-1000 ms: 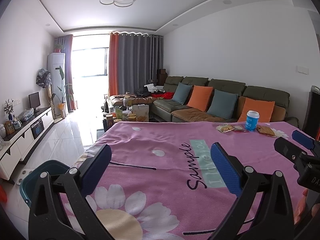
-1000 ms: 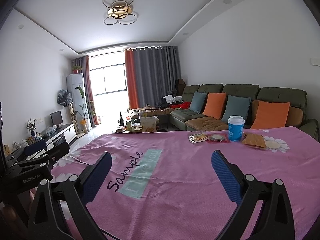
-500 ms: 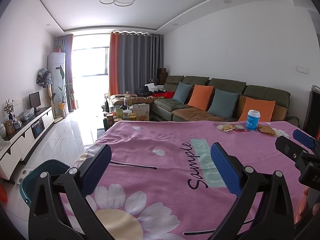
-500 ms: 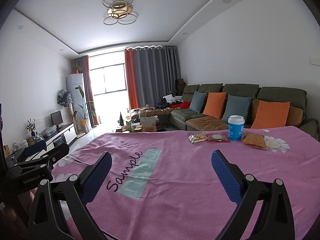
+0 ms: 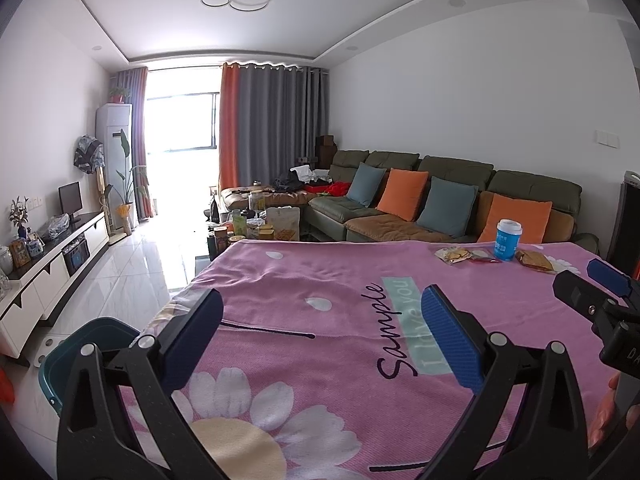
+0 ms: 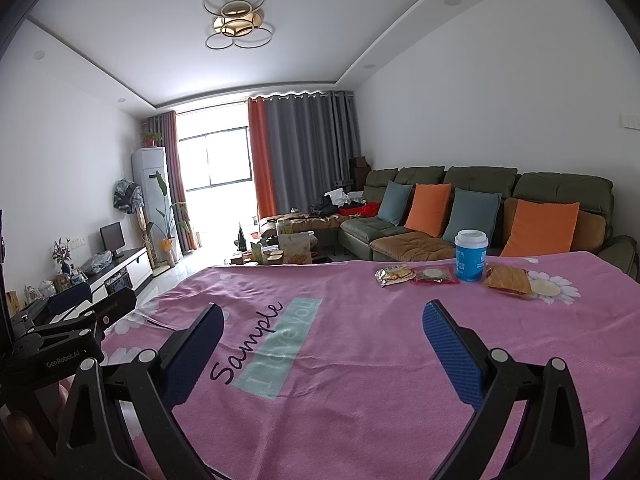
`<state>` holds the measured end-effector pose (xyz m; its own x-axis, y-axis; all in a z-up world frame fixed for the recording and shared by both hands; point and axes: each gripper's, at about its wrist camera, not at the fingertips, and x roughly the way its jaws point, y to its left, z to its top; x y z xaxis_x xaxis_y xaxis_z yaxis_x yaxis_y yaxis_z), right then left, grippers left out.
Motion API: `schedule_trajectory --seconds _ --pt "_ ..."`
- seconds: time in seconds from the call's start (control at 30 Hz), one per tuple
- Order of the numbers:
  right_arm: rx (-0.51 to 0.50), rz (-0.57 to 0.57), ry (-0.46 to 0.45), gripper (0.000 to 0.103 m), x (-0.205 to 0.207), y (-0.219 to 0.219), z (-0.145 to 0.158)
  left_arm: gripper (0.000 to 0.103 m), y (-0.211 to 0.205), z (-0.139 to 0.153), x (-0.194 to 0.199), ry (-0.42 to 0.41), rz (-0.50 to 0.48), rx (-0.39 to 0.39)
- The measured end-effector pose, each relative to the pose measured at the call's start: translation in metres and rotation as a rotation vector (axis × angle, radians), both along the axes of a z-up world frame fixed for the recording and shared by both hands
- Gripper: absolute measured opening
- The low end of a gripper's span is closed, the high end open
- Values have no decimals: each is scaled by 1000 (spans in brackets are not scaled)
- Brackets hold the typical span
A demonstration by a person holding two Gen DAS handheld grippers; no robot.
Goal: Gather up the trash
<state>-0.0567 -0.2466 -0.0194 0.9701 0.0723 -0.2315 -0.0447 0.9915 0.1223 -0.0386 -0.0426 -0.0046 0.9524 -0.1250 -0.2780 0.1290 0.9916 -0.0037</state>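
Observation:
A blue paper cup with a white lid (image 6: 471, 255) stands at the far right of the pink flowered tablecloth (image 6: 360, 360). A silver snack wrapper (image 6: 393, 275) and a red wrapper (image 6: 434, 276) lie left of it, a brown wrapper (image 6: 508, 280) right of it. They also show small in the left wrist view, around the cup (image 5: 507, 239). My left gripper (image 5: 320, 332) is open and empty above the near table. My right gripper (image 6: 320, 340) is open and empty, well short of the trash. A teal bin (image 5: 84, 356) stands on the floor at the table's left.
A green sofa (image 6: 480, 196) with orange and blue cushions lies behind the table. A cluttered coffee table (image 5: 256, 228) stands beyond the far edge. A TV cabinet (image 5: 52, 264) lines the left wall, with tiled floor (image 5: 132, 272) between.
Almost nothing has changed. Both grippers stay open and hover in about the same place; the views drift very slightly.

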Motion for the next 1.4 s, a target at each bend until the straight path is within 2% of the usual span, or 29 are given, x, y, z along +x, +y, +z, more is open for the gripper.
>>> schedule_trajectory --seconds 1.4 --pt "-3 0 1 96 2 -3 2 97 2 -3 3 4 7 -4"
